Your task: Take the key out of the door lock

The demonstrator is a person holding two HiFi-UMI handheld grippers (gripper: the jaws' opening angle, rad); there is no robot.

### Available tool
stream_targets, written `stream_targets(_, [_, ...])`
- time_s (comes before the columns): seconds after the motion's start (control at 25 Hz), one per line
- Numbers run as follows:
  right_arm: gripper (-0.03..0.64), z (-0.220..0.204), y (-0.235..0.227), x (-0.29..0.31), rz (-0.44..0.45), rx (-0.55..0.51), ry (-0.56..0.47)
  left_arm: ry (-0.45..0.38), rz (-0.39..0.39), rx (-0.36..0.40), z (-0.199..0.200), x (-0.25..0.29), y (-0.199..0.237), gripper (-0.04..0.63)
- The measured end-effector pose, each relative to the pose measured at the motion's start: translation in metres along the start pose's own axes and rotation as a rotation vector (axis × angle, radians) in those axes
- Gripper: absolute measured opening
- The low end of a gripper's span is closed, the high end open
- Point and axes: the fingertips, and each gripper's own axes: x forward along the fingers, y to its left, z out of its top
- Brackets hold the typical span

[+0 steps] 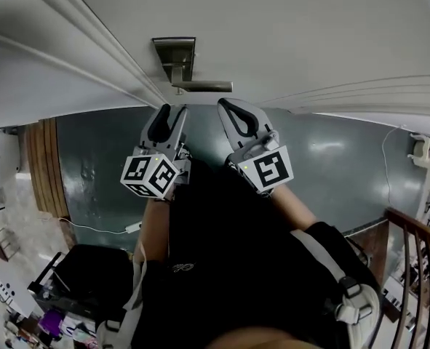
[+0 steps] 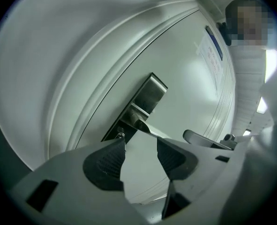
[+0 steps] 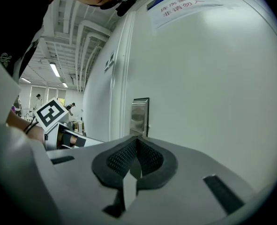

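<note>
Door: a white panelled door (image 1: 295, 27) filled the top of the head view, above a dark green floor (image 1: 338, 166).
Lock: a brushed-metal rectangular lock plate (image 1: 174, 50) sat on the door, with a straight metal lever handle (image 1: 204, 86) reaching to the right.
Key: a small metal key (image 2: 121, 135) showed only as a tiny ringed head on the dark lower part of the plate, below the lever, still in the lock. It was too small to make out further.
Left gripper: the grey left gripper (image 2: 140, 146) pointed at the plate with its fingers well apart and nothing between them. The tip of one finger (image 2: 108, 161) lay just beside the key head; whether they touched could not be told.
Right gripper: the grey right gripper (image 3: 136, 144) was beside the left one, near the lever's free end. Its ribbed dark fingers (image 3: 122, 159) met at the tips, empty.
Notice: a white paper sheet with a blue header (image 3: 180, 1) was stuck higher on the door.
</note>
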Motion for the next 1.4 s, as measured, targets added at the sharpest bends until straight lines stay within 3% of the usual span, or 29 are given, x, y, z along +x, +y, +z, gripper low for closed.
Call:
stream_targets(0.36, [0.008,-0.004,0.000,0.012,-0.090,0.027,0.028,0.076,-0.067,-0.045,-0.007,0.020,0.020,0.222])
stream_targets(0.68, [0.008,-0.009,-0.003,0.015,-0.162,0.053,0.039,0.109,-0.096,-0.165,-0.017,0.037,0.044,0.221])
stream_targets(0.8, [0.008,-0.014,-0.006,0.012,-0.186,0.085,0.069,0.106,-0.104,-0.187,-0.022,0.045,0.047,0.221])
stream_targets(1.04, [0.008,-0.007,-0.008,0.013,-0.203,0.115,0.035,0.041,-0.098,-0.349,-0.016,0.058,0.058,0.221])
stream_targets(1.4, [0.008,-0.010,-0.012,0.003,-0.232,0.128,0.034,0.010,-0.058,-0.442,-0.025,0.068,0.064,0.185])
